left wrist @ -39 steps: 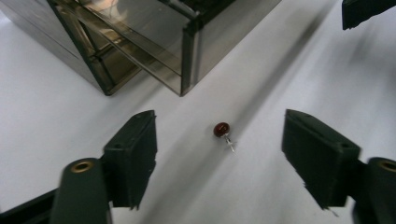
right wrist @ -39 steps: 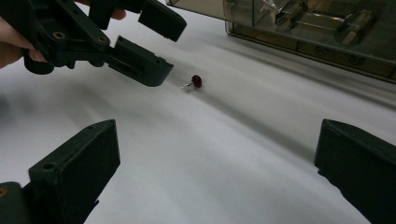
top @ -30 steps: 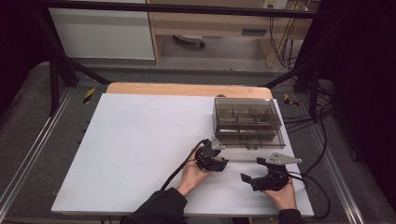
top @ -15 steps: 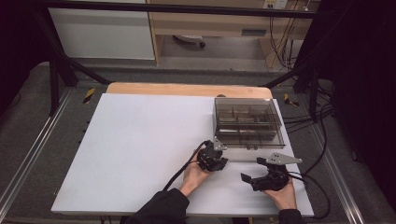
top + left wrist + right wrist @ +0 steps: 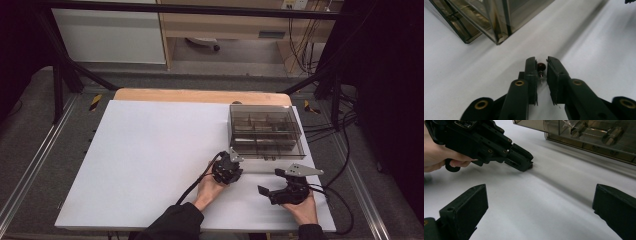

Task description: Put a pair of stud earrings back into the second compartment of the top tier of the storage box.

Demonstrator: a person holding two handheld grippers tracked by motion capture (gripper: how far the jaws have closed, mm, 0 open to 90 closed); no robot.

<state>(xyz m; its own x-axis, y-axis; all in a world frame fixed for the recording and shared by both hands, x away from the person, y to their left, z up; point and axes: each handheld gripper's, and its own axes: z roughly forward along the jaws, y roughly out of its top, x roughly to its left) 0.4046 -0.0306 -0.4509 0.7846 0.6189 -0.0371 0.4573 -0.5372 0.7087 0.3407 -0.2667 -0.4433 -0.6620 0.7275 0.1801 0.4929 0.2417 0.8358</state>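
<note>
Left claw [image 5: 541, 68] just closed, jaws pinching small dark red bead with metal pin [image 5: 540, 67] on white desk [image 5: 150, 150], near corner of smoky compartment box [image 5: 265, 131]. Right claw [image 5: 540, 205] released, jaws wide, nothing between.

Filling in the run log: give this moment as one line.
left gripper: closing on small dark red part | right gripper: open, idle | compartment box: nearby
</note>
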